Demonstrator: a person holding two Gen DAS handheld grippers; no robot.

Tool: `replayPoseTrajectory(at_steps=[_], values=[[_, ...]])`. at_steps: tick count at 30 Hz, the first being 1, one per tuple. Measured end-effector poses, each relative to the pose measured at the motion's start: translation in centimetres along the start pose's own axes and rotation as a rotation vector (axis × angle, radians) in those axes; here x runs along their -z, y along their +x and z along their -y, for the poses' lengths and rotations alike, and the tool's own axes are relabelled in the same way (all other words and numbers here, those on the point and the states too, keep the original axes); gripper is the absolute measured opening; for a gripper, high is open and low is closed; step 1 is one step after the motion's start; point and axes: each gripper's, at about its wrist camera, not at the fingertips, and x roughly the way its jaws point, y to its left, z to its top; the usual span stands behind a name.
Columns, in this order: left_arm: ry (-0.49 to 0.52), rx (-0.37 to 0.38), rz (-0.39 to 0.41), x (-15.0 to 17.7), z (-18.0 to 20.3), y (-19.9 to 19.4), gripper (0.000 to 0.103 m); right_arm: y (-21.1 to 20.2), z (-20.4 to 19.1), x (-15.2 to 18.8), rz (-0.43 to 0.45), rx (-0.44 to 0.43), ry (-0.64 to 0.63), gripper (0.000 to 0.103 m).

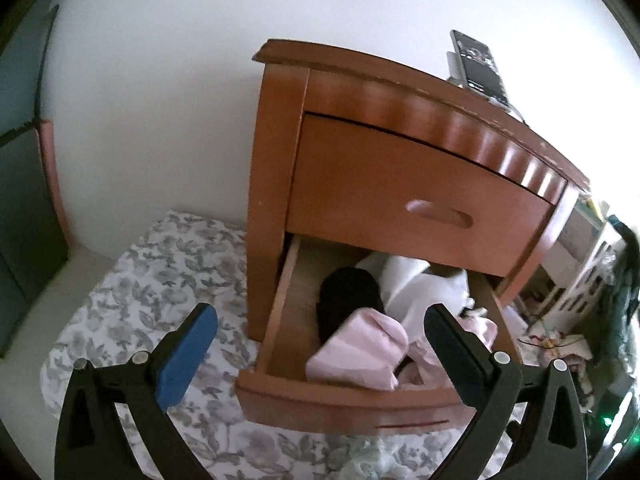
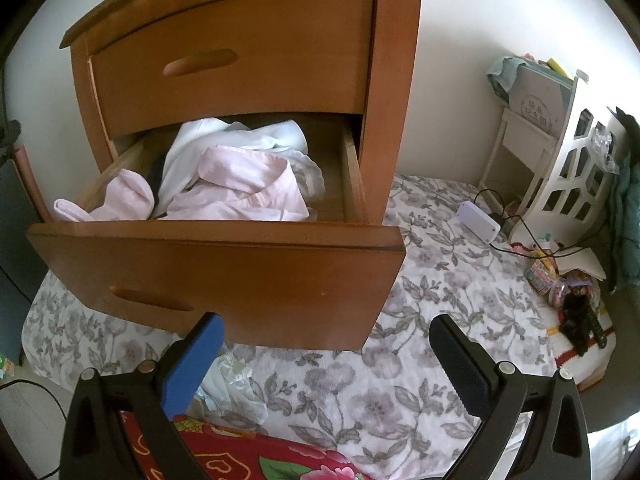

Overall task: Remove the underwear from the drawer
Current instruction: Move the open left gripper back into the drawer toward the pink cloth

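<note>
Floral bedsheet (image 2: pixel 420 380) underneath. Open drawer (image 2: pixel 216 276) holding pink underwear (image 1: pixel 360 354) at twelve o'clock. Left claw (image 1: pixel 320 344) fully spread, empty; right claw (image 2: pixel 326 364) spread, empty. Best lowered straight over bundle, pinching one garment only.

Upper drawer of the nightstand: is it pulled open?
No, the upper drawer sits shut in the nightstand; only the lower drawer is pulled out.

Chinese characters on white box (image 2: pixel 536 110), illegible
</note>
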Motion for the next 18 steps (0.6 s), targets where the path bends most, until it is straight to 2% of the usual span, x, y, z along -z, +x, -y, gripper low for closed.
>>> replayPoseTrajectory(at_steps=[2, 6, 10, 14, 18], values=[[0.032, -0.034, 0.014, -0.5, 0.5, 0.1, 0.103, 0.0, 0.1, 0.0, 0.0, 0.0, 0.001, 0.103], [0.031, 0.03, -0.038, -2.0, 0.6, 1.1, 0.103, -0.2, 0.3, -0.2, 0.006, 0.004, 0.008, 0.103], [0.024, 0.036, -0.059, -3.3, 0.5, 1.9, 0.103, -0.3, 0.5, -0.3, 0.012, 0.004, 0.014, 0.103], [0.065, 0.076, -0.148, -4.0, 1.1, 3.6, 0.103, -0.4, 0.5, -0.4, 0.019, 0.001, 0.014, 0.103], [0.104, 0.135, -0.295, -3.1, 2.3, 6.3, 0.103, -0.5, 0.4, -0.4, 0.019, -0.005, 0.016, 0.103]])
